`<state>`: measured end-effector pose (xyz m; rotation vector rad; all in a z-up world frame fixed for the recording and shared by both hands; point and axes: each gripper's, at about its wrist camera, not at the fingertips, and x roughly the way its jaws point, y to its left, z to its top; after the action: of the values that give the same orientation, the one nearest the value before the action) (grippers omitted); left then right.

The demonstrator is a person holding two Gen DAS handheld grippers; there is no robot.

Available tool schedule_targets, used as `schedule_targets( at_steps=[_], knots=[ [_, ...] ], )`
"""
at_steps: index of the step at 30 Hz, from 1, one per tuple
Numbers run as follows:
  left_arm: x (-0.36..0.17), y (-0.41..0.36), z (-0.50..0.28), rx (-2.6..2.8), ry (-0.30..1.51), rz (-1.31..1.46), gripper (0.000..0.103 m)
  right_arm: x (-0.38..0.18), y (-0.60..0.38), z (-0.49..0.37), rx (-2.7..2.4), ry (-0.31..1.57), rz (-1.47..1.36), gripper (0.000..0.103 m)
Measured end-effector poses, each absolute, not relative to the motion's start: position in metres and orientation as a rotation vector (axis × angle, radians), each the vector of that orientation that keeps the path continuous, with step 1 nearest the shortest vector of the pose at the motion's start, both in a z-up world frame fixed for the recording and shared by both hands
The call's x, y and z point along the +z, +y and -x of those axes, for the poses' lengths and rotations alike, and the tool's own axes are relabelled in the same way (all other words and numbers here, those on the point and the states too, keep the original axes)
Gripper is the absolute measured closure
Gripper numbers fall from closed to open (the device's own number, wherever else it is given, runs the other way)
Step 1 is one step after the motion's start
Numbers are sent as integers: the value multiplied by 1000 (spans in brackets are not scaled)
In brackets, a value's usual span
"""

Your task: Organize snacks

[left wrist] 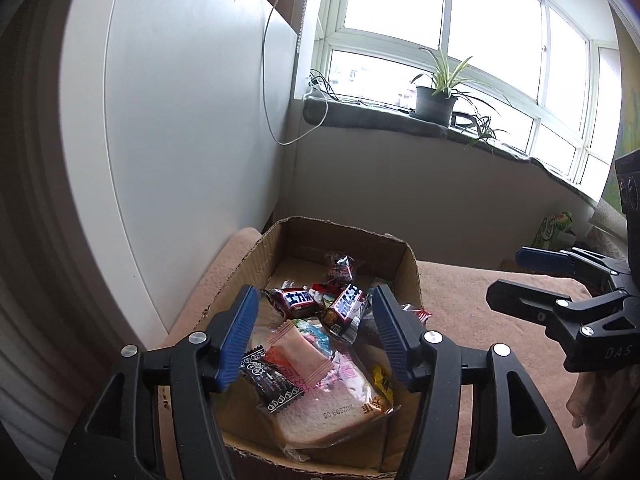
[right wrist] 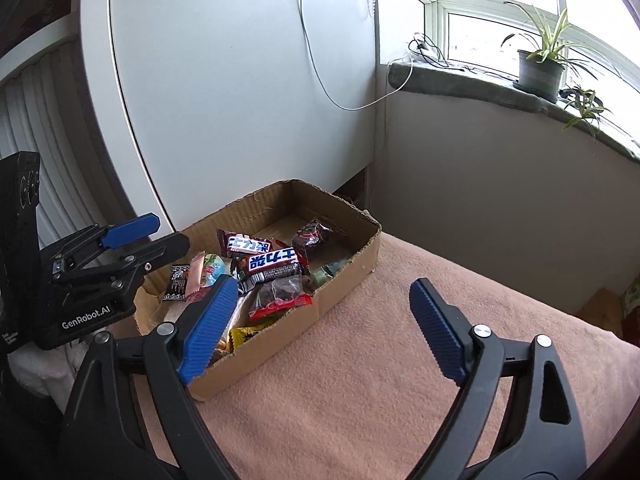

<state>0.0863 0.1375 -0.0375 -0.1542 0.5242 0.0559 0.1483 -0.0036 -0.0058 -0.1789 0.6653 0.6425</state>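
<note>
The left gripper (left wrist: 314, 336) hangs with jaws apart and empty over the near end of the cardboard box (left wrist: 408, 264), low in the left wrist frame. The right gripper (right wrist: 320, 324) gapes wide, holding nothing, above the pink cloth (right wrist: 380, 360). The box's long axis runs from lower left toward the frame's centre. Inside lie two chocolate bars (right wrist: 272, 266) lengthwise side by side, a wrapped bread slice (left wrist: 320, 412) and assorted snack packets (right wrist: 280, 296).
</note>
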Motion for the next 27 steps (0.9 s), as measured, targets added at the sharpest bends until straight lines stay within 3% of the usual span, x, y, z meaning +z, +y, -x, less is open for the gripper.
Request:
schedule_targets(
  at_steps=[8,12,27],
  knots=[
    [-33,115,-74,47,511,115,39,2,-39,-122,588,638,139,11],
    [-34,105,-59,49,489,104,26,6,-48,-108,575,623,144,3],
    [-41,82,-48,118,500,69,23,-5,-78,-75,491,601,130,1]
  ],
)
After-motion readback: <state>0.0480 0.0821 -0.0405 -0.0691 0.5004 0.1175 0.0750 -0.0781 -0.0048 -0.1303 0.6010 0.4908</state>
